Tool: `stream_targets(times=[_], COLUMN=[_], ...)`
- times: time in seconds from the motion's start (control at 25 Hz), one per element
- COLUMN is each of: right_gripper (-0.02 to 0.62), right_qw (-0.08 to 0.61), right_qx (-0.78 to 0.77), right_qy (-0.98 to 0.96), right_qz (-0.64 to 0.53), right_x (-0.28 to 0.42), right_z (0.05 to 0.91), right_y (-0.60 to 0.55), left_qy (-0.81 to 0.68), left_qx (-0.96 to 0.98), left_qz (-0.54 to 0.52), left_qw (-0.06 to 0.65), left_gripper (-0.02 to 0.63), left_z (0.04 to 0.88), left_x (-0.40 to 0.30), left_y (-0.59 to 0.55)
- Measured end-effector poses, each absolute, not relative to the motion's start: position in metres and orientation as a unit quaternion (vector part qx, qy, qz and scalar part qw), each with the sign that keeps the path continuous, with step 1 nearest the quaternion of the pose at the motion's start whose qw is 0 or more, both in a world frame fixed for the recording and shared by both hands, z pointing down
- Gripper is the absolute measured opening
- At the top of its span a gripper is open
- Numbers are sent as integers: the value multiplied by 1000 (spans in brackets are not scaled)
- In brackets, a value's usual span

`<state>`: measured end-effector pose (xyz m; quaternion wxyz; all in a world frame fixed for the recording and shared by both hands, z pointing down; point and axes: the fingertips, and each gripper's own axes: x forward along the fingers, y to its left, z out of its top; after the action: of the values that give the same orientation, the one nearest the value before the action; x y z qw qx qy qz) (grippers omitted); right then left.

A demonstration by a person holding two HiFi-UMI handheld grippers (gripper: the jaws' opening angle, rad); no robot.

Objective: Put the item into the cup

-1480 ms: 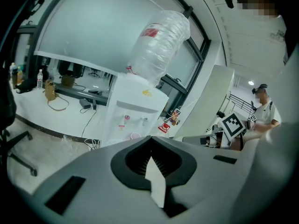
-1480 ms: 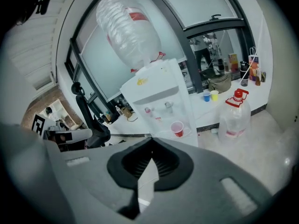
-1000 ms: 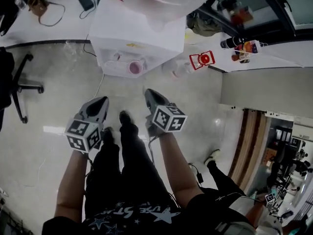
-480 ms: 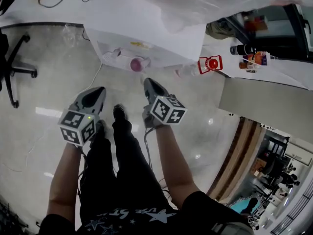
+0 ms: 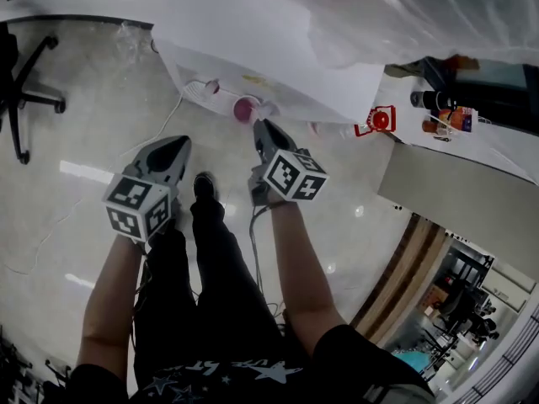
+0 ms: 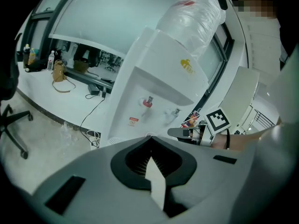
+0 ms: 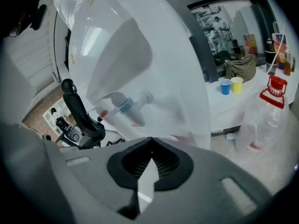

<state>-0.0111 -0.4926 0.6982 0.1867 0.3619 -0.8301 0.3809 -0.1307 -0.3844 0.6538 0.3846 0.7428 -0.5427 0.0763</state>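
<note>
A pink cup point(image 5: 246, 108) stands in the recess of a white water dispenser point(image 5: 278, 49), under its taps. In the head view my right gripper point(image 5: 263, 127) points at the cup from just below it, with its jaws shut and nothing between them. The cup's pink rim point(image 7: 170, 138) peeks over the jaw tips of the right gripper point(image 7: 150, 138) in the right gripper view. My left gripper point(image 5: 174, 146) hangs over the floor to the left, also shut and empty. From the left gripper point(image 6: 149, 136) I see the red tap point(image 6: 147, 101) and the right gripper point(image 6: 187, 132).
A large water bottle point(image 6: 194, 15) tops the dispenser. A clear bottle with a red cap point(image 5: 376, 122) stands on the floor to the right, beside a counter point(image 5: 455, 183). Blue point(image 7: 225, 86) and yellow point(image 7: 237, 84) cups sit on a far table. An office chair point(image 5: 25, 82) and cables point(image 5: 181, 112) lie left.
The dispenser and pink cup have come nearer in the head view. The right gripper's tip has closed in on the cup. Both grippers stay shut.
</note>
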Motion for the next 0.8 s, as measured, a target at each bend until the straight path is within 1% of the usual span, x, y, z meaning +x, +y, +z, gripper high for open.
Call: stream_targets(times=[0.44,0.68,0.8], right_gripper=[0,2,2], right_qw=[182,217,220], right_qx=[360,366,367], right_qy=[-833,-834,-833], right_qz=[379,351,352], right_x=[-27,-32,-33], right_z=[722,732,734], right_y=[-508,-506,-503], left_qy=[-547,-550,-548], left_qx=[734,730,731], left_qz=[69,69,70], left_qw=[396,399,400], left_gripper=[6,6,6], left_z=[670,673,674], left_x=[-130,-136,-136], left_y=[-384,-380,-378])
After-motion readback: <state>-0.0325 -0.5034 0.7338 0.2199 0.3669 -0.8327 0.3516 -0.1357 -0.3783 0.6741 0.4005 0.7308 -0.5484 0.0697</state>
